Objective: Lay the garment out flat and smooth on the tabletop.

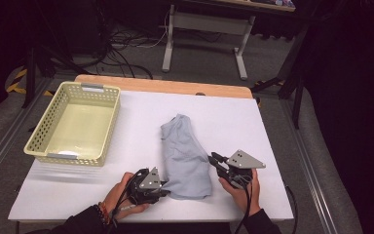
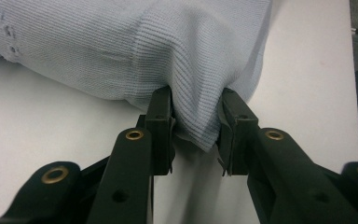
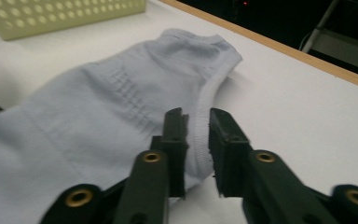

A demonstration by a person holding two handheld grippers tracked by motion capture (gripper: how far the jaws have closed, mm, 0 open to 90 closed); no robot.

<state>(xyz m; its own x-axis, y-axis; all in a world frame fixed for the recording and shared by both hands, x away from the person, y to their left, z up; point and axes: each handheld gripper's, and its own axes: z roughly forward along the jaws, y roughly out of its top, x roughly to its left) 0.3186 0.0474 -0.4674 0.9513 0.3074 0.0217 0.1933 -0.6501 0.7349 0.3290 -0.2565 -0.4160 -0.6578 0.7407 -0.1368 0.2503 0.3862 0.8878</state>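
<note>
Garment: a pale blue knitted garment (image 1: 185, 156) is laid at the worktop's (image 1: 272, 126) centre.
Left claw (image 1: 164, 187): clamped on its 7 o'clock corner.
Right claw (image 1: 214, 160): pinched onto its 3 o'clock hem.
Basket (image 1: 53, 112): set at 10 o'clock.

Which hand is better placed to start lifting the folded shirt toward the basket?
Probably the left. The left tongs pinch a bunched corner of the shirt firmly and sit on the same side as the basket. The right tongs grip only a thin hem on the shirt's far side.
</note>
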